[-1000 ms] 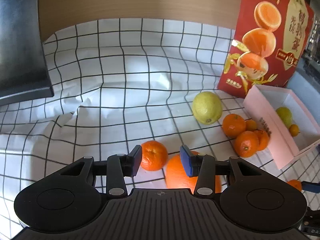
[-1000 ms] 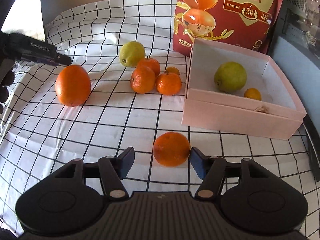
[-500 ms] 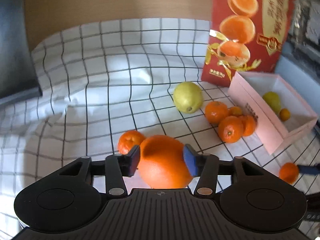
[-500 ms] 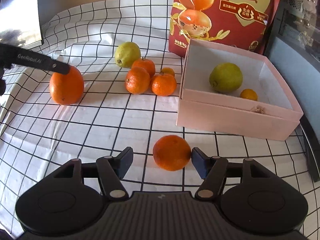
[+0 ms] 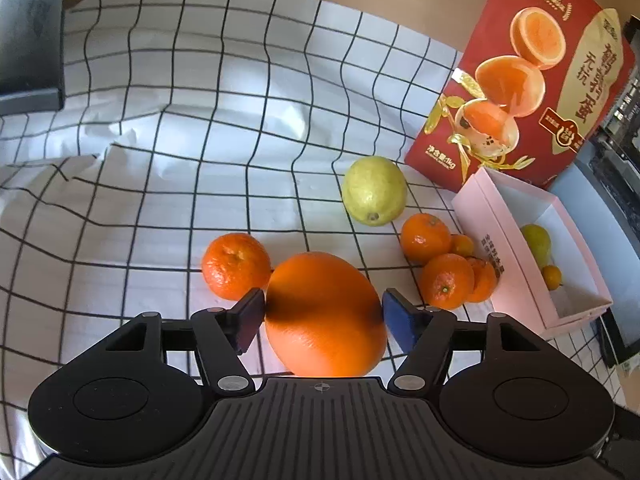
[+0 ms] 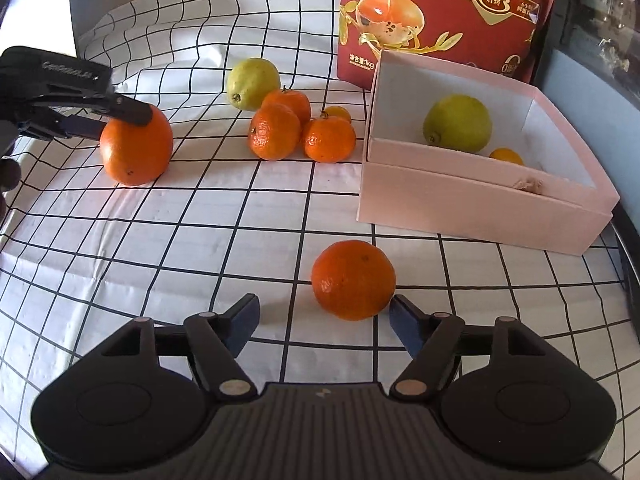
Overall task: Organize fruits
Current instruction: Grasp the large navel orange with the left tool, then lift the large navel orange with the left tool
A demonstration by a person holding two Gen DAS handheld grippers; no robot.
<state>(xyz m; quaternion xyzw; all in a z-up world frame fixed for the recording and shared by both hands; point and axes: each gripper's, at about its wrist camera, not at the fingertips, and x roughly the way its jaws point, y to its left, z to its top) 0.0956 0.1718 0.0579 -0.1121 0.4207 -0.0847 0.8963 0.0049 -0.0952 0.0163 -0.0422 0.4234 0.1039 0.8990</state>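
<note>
Both hand-held grippers' jaws have just been opening: left point(image 5: 323, 314) straddles a dimpled oval orange point(image 5: 325, 316), right point(image 6: 324, 318) gapes before a round mandarin point(image 6: 353, 279).

Both my wrist cameras tilt steeply down, close over the checked cloth point(image 5: 168, 184). Both views share the pink box point(image 6: 472, 204), big orange point(image 5: 324, 316) and the mandarin cluster point(image 6: 300, 132).

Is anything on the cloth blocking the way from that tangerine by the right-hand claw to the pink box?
Nothing visible does. The tangerine lies apart from the pink box, with only bare checked cloth between them.
</note>
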